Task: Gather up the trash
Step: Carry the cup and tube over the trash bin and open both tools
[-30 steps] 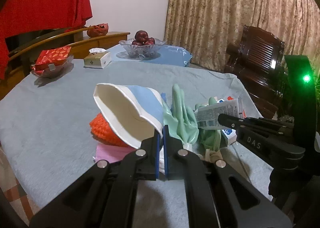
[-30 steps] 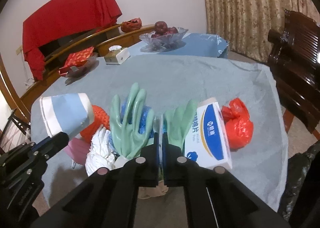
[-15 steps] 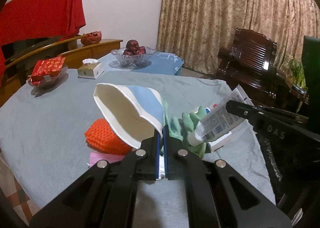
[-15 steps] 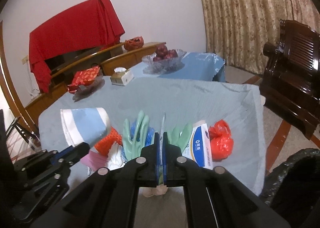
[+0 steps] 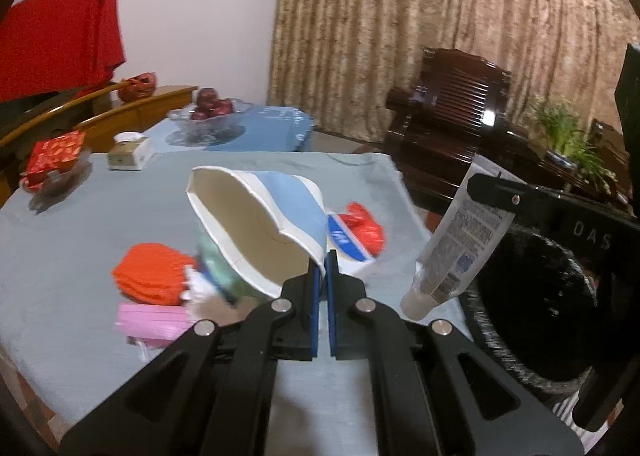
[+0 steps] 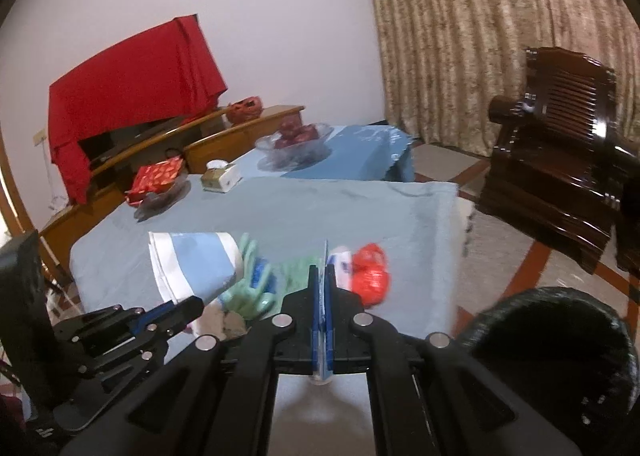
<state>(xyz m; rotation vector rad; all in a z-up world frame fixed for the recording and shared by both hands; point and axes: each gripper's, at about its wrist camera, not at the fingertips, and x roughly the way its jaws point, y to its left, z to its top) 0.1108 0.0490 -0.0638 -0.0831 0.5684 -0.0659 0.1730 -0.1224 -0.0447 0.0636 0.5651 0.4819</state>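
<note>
While pinched flat, crumpled paper cup; limp plastic tube.

We observe the left gripper clamped on the rim of a crushed paper cup, white with a blue band, its open mouth facing the camera and raised over the grey tablecloth. At right, the right gripper pinches the flat end of a white tube, which hangs cap downward beside the rim of a black trash bin. On the cloth we note an orange knitted item, a pink packet, a red plastic bag and a blue-and-white box, all blurred.
</note>
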